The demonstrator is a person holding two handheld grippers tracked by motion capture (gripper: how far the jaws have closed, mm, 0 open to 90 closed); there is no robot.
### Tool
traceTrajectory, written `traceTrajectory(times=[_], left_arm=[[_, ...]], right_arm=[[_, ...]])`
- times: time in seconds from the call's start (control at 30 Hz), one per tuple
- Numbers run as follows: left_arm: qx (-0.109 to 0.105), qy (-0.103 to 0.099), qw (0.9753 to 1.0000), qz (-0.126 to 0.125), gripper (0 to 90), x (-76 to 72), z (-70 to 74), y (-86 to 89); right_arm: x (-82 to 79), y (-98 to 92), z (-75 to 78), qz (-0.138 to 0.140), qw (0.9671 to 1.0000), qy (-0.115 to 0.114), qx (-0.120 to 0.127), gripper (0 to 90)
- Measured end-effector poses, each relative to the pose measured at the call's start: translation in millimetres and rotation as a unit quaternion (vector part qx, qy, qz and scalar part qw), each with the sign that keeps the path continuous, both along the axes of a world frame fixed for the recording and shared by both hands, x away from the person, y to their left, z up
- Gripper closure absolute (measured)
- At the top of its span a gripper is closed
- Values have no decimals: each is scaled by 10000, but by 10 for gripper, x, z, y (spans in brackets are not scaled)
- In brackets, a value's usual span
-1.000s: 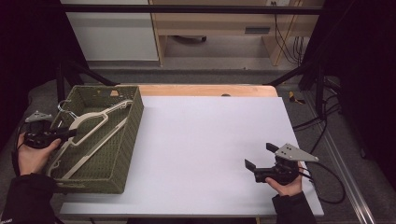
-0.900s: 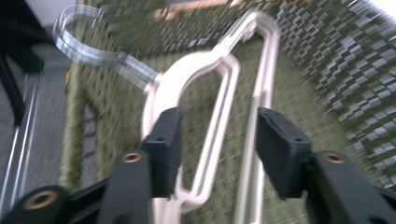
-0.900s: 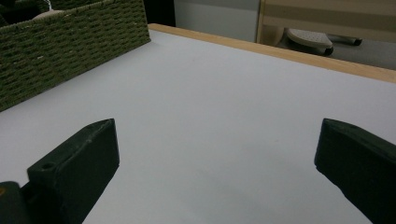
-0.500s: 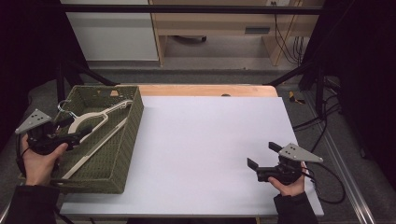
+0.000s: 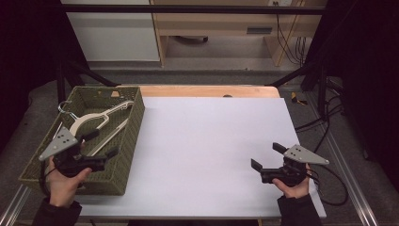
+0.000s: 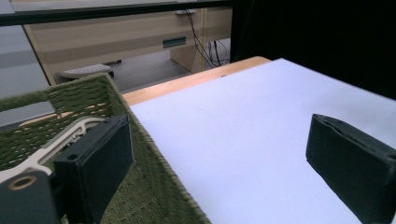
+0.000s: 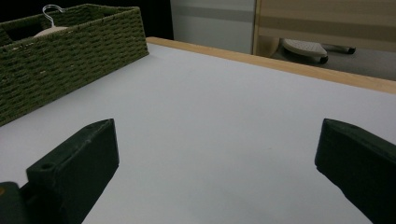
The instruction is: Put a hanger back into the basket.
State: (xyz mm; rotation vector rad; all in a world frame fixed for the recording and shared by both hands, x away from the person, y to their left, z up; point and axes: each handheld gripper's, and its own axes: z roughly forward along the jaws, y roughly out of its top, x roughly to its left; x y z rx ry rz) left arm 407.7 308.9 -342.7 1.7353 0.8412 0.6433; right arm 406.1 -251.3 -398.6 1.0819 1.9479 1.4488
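Our left tongs (image 5: 99,145) now sit at the near right part of the green woven basket (image 5: 134,123), jaws spread wide and holding nothing. A second ago they were at the basket's left rim, close to the hanger's hook end; since then the hand has swung them right and nearer to us, so one jaw hangs inside the basket and the other is out over the white surface (image 5: 211,150). The cream hanger (image 5: 94,120) lies where it was, flat in the basket, hook toward the far left corner, untouched. In the left gripper view the inner jaw sits just beside the hanger's arm, apart from it as far as we can tell. Our right tongs (image 5: 266,163) rest at the near right of the surface, jaws open and empty, barely shifted. We judge the grasp is not made yet; the left is lining up on the hanger's lower arm.
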Motion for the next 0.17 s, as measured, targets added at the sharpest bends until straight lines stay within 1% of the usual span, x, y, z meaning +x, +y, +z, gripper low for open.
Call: traceTrajectory(times=[0.07, 0.17], left_arm=[[23, 32, 9999, -99, 74, -32, -48, -67], [77, -1, 10000, -48, 69, -59, -89, -114]], right_arm=[[-3, -6, 2, -1, 10000, -19, -3, 5], [-5, -11, 4, 11, 10000, -34, -6, 5]])
